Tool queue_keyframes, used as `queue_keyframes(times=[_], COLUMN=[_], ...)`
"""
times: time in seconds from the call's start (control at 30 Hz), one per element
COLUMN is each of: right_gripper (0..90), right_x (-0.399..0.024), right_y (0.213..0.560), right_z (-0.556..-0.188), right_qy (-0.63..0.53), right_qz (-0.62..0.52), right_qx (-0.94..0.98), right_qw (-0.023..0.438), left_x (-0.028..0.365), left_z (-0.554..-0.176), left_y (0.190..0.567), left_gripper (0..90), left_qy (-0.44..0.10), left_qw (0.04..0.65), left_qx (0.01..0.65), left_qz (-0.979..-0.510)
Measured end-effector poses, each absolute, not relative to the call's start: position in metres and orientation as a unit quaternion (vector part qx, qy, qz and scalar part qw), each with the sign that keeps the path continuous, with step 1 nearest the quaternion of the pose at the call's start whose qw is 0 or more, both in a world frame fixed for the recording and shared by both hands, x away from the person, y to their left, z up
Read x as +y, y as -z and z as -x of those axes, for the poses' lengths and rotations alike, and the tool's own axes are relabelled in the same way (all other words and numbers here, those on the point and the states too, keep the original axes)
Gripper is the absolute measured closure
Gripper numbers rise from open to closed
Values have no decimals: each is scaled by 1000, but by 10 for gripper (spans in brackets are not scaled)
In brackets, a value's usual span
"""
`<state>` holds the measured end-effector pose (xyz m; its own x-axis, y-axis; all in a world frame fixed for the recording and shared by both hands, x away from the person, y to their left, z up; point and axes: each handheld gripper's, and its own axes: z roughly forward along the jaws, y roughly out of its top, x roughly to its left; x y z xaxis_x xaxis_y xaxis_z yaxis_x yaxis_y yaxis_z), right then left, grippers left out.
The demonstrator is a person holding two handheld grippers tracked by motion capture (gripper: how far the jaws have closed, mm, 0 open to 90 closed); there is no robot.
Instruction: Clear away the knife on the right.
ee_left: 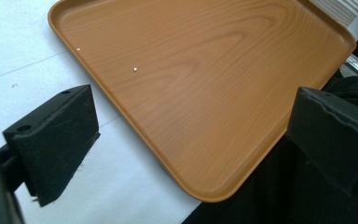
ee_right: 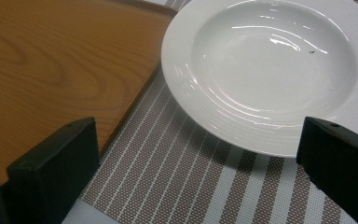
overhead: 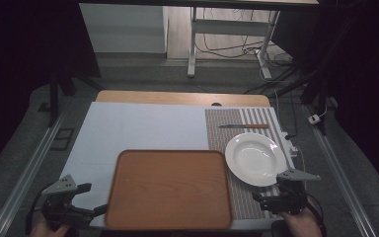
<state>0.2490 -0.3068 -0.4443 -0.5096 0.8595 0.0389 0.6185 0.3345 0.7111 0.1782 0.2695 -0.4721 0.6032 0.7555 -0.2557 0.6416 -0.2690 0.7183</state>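
Observation:
A wooden tray (overhead: 168, 187) lies bare at the table's front middle. To its right a white deep plate (overhead: 255, 159) rests on a striped placemat (overhead: 217, 129), with a wooden-handled knife (overhead: 244, 126) lying crosswise beyond it. My left gripper (overhead: 94, 199) hovers open at the tray's near left corner; in the left gripper view its jaws stand wide on either side of the tray (ee_left: 205, 70). My right gripper (overhead: 266, 198) is open just in front of the plate; the right gripper view has the plate (ee_right: 270, 65) and the tray's edge (ee_right: 51, 60) ahead of it.
A white sheet (overhead: 138, 128) covers the table left of the placemat (ee_right: 177, 168). The table's wooden far edge (overhead: 177, 97) runs along the back. Metal rails (overhead: 29, 163) flank both sides. A desk frame (overhead: 192, 44) and cables stand on the floor behind.

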Motion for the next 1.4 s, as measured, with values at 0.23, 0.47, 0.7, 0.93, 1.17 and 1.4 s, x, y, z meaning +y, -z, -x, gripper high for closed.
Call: queue_keyframes(times=[0.23,0.47,0.7,0.93,1.17,1.4], right_gripper=[1,1,1,1,1,1], right_x=[-305,-302,-300,-297,-292,-288], right_y=[441,443,444,442,442,445], right_z=[-250,-254,-260,-267,-276,-287], right_qy=[-354,-356,-365,-376,-375,-374], right_qz=[-454,-444,-440,-432,-425,-427], right_qx=[797,802,799,799,804,807], right_qw=[185,182,184,182,177,163], left_x=[269,269,269,269,270,269], left_z=[-179,-179,-179,-179,-179,-179], left_y=[472,472,472,472,472,472], left_gripper=[20,20,20,20,20,20], left_qy=[-69,-68,-68,-67,-67,-68], left_qw=[413,412,412,411,411,410], left_qx=[440,441,441,441,442,442], left_qz=[-795,-794,-794,-795,-794,-795])
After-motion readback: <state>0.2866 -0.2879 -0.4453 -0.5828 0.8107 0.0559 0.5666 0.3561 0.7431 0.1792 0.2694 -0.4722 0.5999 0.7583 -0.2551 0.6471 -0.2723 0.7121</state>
